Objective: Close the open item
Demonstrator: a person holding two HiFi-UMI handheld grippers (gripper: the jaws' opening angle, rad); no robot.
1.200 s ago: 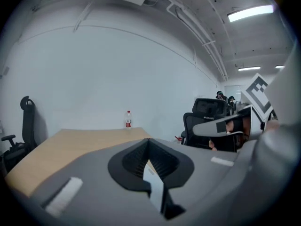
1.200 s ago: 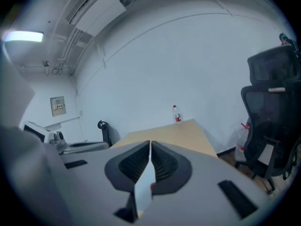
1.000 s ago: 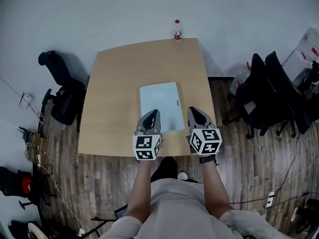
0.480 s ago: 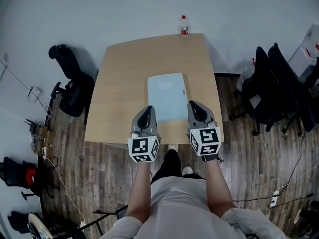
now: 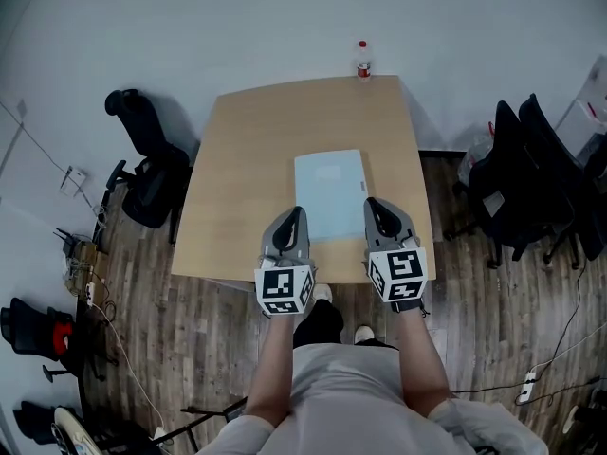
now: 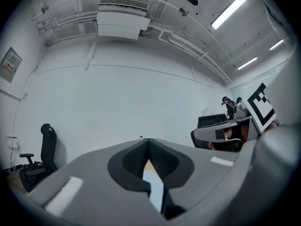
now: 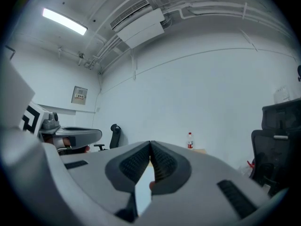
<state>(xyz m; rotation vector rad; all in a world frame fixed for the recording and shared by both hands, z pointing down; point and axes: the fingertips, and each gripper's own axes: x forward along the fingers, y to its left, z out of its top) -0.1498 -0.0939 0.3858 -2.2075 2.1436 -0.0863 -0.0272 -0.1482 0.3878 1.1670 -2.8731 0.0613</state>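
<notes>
A flat pale blue rectangular item (image 5: 330, 195) lies on the wooden table (image 5: 247, 159), its cover down flat. In the head view my left gripper (image 5: 297, 212) hovers at the item's near left corner and my right gripper (image 5: 372, 203) at its near right corner. Both are shut with nothing between the jaws. In the left gripper view the left gripper (image 6: 147, 140) has its tips together, with a sliver of the pale blue item (image 6: 155, 189) below them. The right gripper view shows the right gripper (image 7: 150, 142) shut the same way over the item (image 7: 143, 189).
A small bottle (image 5: 362, 61) with a red cap stands at the table's far edge. Black office chairs stand left (image 5: 152, 173) and right (image 5: 526, 183) of the table. The person stands at the near edge, on a wooden floor with cables.
The head view has shifted a little, so the table sits further right in the picture. Both grippers stay shut by the item's near corners.
</notes>
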